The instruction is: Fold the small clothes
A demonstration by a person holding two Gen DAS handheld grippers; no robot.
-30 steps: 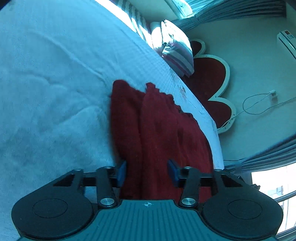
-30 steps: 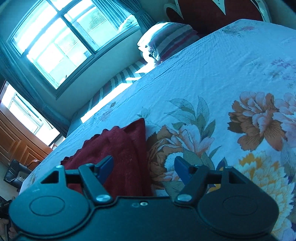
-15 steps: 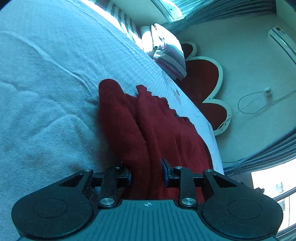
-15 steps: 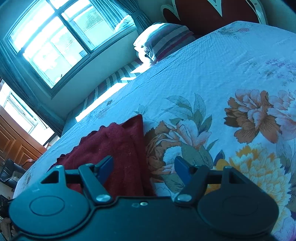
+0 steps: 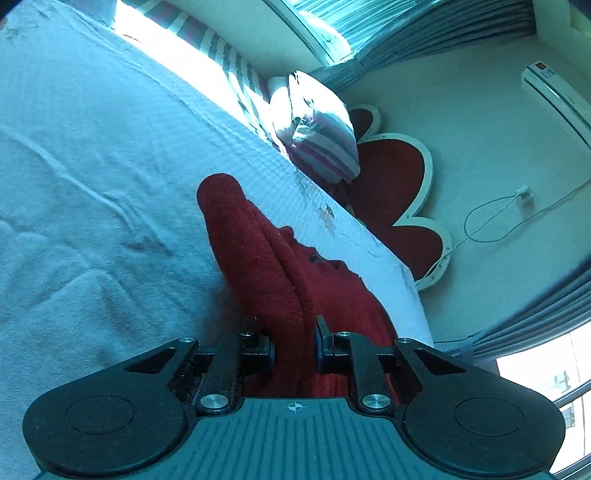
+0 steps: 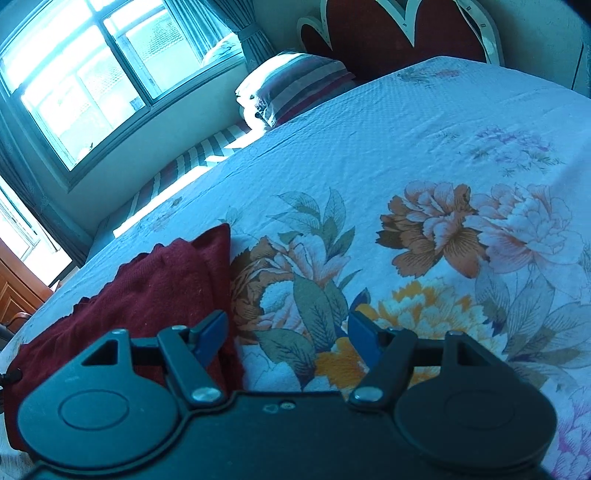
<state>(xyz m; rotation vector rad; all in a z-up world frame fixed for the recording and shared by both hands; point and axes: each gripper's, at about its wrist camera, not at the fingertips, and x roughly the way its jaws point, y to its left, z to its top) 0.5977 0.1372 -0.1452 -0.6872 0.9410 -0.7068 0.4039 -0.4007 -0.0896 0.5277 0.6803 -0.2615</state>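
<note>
— Bedroom, daylight from the window [image 6: 92, 77]; all of it happens on the bedspread [image 6: 388, 147], white with big printed flowers, a striped pillow [image 6: 295, 86] up by the red headboard [image 6: 388, 33]. Where's the garment?

— The red knit [image 5: 258, 258] lies near one edge of the bed, already doubled into a long narrow bundle. In the right wrist view it sits just left of the right gripper [image 6: 286, 332].

— And the tools?

— The left gripper [image 5: 293, 347] is pressed onto the near end of the knit, both fingers biting a thick ridge of layers. The right one is spread wide, with nothing between its fingers; its left fingertip is over the knit's edge, though I can't tell if it touches.

— Which way does the knit run?

— Its long axis follows the left gripper's line of sight, near end in the pinch, rounded far end pointing toward the pillow. The scalloped hem shows along the side toward the bed's edge.

— What could go wrong?

— I'd judge the pinch holds only part of the stack. Lift it, and the loose lower layers may slide out and undo the fold. Only one end is held, so the far end could drag on the textured spread and twist the bundle. It's also near the edge, so a pull that way might tip it off.
</note>
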